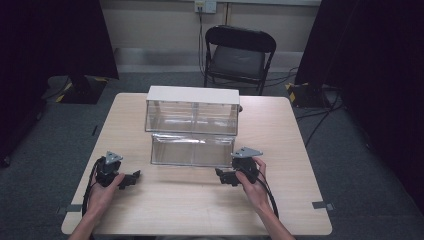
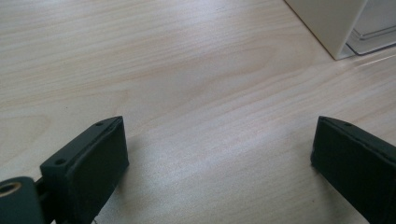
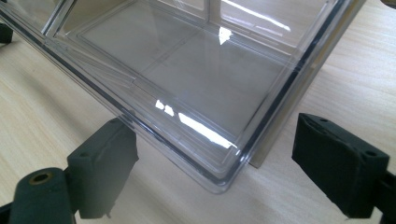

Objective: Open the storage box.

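A clear plastic drawer (image 1: 192, 149) stands pulled out in front of a white-topped clear cabinet (image 1: 192, 109) at the table's middle. My left gripper (image 1: 134, 176) rests on the table (image 1: 200, 210) to the drawer's lower left, jaws wide open over bare wood (image 2: 215, 140). My right gripper (image 1: 220, 173) sits at the drawer's near right corner, open, with that clear corner (image 3: 219, 179) between and just ahead of its jaws. In the left gripper view the white cabinet corner (image 2: 331, 23) shows at the upper right.
A black folding chair (image 1: 239, 55) stands beyond the table's far edge. Dark curtains hang at both sides. Cables and taped stands lie on the grey floor. Open wood runs along the table's near edge.
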`<state>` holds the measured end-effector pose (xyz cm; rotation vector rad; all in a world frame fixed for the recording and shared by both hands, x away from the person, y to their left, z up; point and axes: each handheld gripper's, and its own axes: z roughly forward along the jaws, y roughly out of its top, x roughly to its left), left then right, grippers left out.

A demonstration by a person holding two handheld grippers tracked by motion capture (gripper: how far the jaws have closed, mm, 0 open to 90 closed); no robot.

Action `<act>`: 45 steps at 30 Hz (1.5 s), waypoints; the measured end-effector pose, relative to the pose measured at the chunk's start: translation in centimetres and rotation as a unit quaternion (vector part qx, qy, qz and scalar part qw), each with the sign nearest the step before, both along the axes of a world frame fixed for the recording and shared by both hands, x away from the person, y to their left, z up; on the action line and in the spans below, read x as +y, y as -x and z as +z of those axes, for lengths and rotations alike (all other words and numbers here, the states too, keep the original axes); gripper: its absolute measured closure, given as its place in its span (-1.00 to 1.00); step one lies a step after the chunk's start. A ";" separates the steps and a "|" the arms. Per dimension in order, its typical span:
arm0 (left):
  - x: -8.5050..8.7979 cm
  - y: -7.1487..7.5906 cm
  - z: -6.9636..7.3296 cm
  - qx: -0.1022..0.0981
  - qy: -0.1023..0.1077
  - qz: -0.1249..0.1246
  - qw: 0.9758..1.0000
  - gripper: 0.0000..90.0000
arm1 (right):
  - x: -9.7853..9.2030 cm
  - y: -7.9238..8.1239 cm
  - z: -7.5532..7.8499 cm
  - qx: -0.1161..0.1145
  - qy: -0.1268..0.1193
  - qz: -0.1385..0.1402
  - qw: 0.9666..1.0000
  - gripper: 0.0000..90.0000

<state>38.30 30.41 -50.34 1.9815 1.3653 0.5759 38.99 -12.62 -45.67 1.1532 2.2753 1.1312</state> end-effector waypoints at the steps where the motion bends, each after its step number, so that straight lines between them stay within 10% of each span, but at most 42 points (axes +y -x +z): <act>1: 0.0 0.0 0.0 0.000 0.000 0.000 1.000 -0.92 | 0.3 -0.1 -0.2 -0.003 0.001 0.000 1.000 -0.70; 45: 0.1 -0.1 0.0 0.000 0.000 -0.004 1.000 -0.93 | 0.8 0.4 -0.1 -0.010 -0.014 -0.007 1.000 -0.77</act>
